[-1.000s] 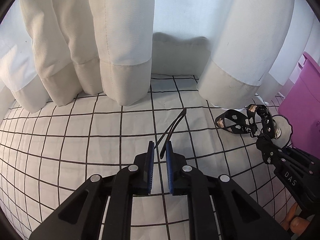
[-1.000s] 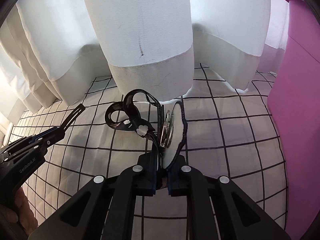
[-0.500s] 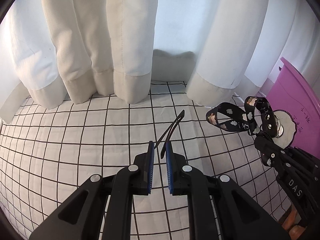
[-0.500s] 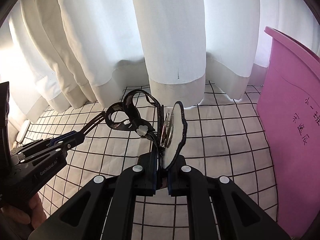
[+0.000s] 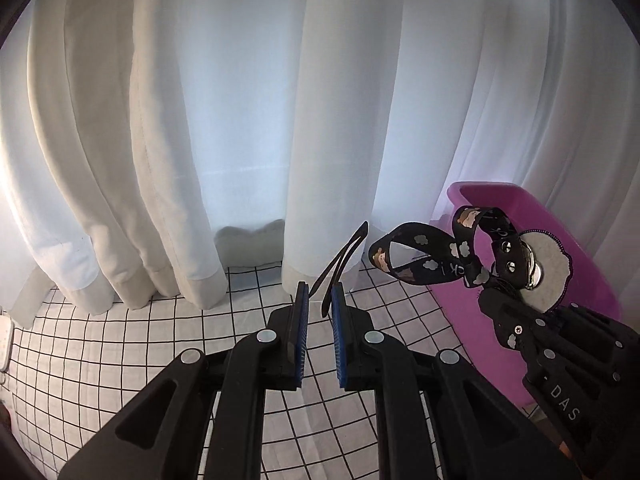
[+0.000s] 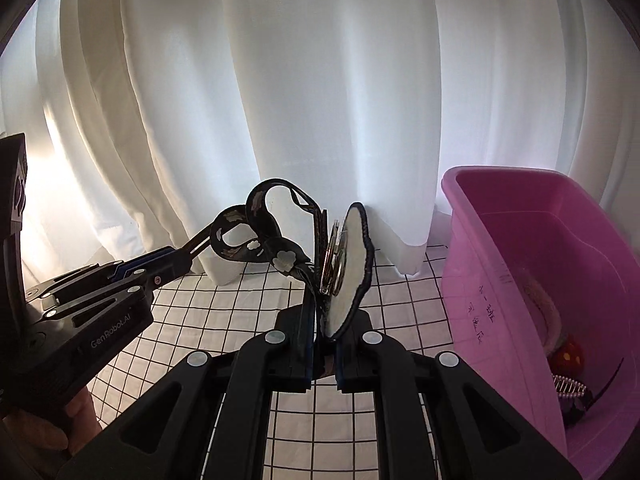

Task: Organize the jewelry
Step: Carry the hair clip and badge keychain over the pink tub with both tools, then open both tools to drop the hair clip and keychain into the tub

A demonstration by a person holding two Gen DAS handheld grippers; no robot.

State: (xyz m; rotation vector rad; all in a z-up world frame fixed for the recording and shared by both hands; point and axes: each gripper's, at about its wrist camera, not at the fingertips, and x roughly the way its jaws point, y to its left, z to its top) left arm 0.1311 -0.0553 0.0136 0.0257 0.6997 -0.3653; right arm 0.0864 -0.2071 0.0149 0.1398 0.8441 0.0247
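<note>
1. The right tool (image 6: 322, 354) is closed on a black strap keychain (image 6: 276, 248) with a round white charm (image 6: 348, 272), held up in the air, left of the purple bin (image 6: 520, 216).
2. The left tool (image 5: 318, 320) is almost closed on a thin black hair clip (image 5: 340, 258), also in the air above the checked cloth (image 5: 140, 344).
3. Risk, as I judge it: the clip is gripped only at its end and may twist or slip out.
4. The strap loops may catch the bin rim at the drop.

Glossy pink plastic bin (image 6: 520, 240), matt white cloth curtains (image 6: 320, 80), printed fabric strap (image 5: 424, 264) with shiny metal ring (image 6: 334, 264).
</note>
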